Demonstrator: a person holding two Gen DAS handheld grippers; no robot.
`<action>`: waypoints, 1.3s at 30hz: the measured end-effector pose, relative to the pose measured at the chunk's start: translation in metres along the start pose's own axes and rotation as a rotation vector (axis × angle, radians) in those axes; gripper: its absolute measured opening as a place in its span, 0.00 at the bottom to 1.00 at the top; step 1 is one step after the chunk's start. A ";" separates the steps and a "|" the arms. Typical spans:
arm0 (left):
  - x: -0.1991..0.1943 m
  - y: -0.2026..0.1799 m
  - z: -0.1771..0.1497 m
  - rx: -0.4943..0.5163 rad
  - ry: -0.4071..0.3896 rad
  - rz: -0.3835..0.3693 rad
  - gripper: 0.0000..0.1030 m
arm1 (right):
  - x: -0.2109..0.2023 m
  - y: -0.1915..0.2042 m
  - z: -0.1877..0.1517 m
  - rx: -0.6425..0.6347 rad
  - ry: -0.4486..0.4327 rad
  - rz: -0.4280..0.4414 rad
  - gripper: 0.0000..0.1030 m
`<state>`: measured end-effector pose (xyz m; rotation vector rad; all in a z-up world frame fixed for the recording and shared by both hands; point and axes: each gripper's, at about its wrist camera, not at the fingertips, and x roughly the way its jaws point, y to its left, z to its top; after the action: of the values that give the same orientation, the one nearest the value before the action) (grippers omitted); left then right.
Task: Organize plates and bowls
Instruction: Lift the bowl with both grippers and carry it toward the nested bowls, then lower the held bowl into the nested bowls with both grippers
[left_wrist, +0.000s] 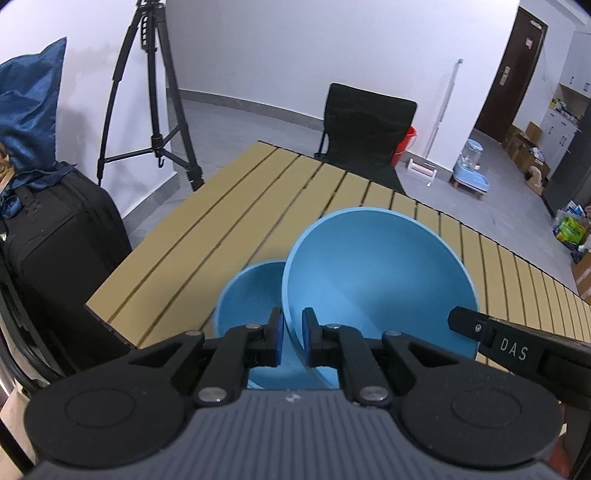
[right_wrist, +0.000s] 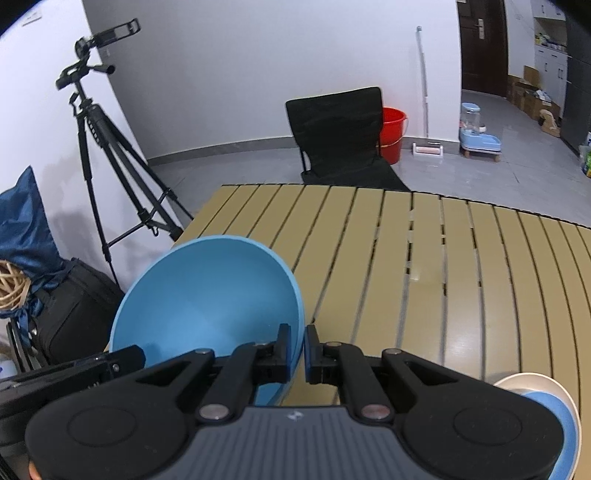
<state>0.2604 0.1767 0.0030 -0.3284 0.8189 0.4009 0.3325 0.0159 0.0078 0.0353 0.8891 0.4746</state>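
Two grippers clamp one large blue bowl (left_wrist: 380, 280) from opposite sides of its rim, holding it tilted above the slatted table (left_wrist: 236, 206). The left gripper (left_wrist: 293, 338) has its jaws pressed together on the rim nearest its camera; the right gripper (right_wrist: 297, 349) is likewise closed on the rim, at the bowl's other edge, and shows as a black finger marked DAS at the right of the left wrist view. Just beside the large bowl, lower and to its left in the left wrist view, a smaller blue bowl (left_wrist: 247, 291) sits partly hidden behind the large bowl's wall and the gripper fingers; whether the two touch cannot be told. Near the table's front edge, to the right of the large bowl, a pale plate (right_wrist: 535, 382) carries something blue, mostly covered by the right gripper's body. The rest of the table's top shows only bare slats. Beyond the table's far edge stands a black chair (right_wrist: 338, 133), with a red bucket (right_wrist: 393, 129) behind it against the wall. Off the table's left side are a black tripod (right_wrist: 99, 140), a black suitcase (left_wrist: 62, 254) and a blue cloth bag (left_wrist: 29, 110) on top of it.
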 end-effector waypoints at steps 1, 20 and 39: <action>0.002 0.004 0.000 -0.005 0.002 0.003 0.11 | 0.004 0.004 0.000 -0.005 0.004 0.003 0.07; 0.037 0.034 -0.009 0.021 0.002 0.080 0.11 | 0.062 0.043 -0.010 -0.092 0.064 -0.002 0.07; 0.058 0.026 -0.022 0.119 -0.002 0.144 0.11 | 0.086 0.047 -0.022 -0.114 0.088 -0.021 0.07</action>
<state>0.2698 0.2020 -0.0584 -0.1593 0.8637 0.4843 0.3436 0.0893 -0.0591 -0.0997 0.9459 0.5102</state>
